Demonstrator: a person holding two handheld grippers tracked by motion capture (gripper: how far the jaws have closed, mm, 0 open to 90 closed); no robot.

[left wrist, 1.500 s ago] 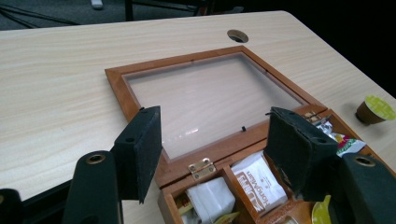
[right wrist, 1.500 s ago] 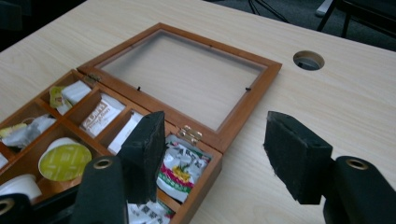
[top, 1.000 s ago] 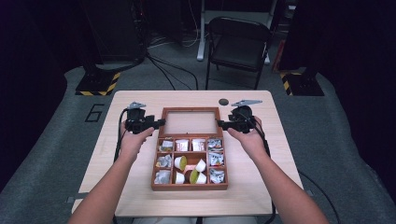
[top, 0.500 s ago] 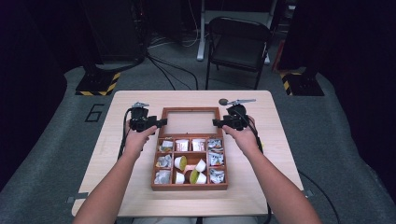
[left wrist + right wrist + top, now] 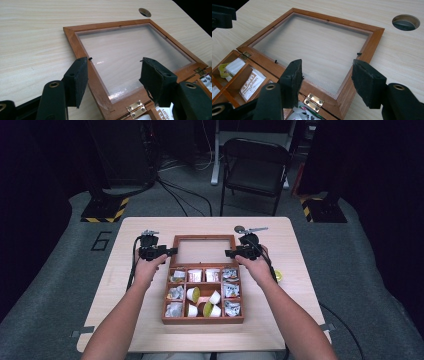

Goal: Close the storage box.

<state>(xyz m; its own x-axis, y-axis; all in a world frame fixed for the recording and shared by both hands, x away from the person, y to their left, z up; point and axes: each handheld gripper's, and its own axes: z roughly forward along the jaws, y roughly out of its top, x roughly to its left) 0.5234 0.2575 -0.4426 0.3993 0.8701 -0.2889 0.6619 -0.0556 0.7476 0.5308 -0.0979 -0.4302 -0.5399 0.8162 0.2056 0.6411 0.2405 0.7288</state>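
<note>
A wooden compartment box [image 5: 202, 320] sits mid-table with its glass-paned lid [image 5: 204, 238] swung fully back and lying flat on the table. My left gripper [image 5: 170, 252] is at the lid's left side. Its jaws have just been opening and straddle the left rail of the lid [image 5: 75, 32] without pressing on it; in its own view the gripper [image 5: 113, 72] stands open. My right gripper [image 5: 229, 253] is at the lid's right side. In its own view the gripper [image 5: 327, 75] is open astride the right rail of the lid [image 5: 374, 40], pads clear of the wood.
The box's compartments hold sachets [image 5: 252, 83] and small cups [image 5: 192, 293]. A round cable hole [image 5: 239, 228] lies in the table behind the lid. A small yellow item [image 5: 277, 275] rests by the right wrist. A folding chair [image 5: 255, 165] stands beyond the table.
Both hands have sunk a little toward the table beside the lid. The right gripper has shifted slightly left, closer to the lid's edge.
</note>
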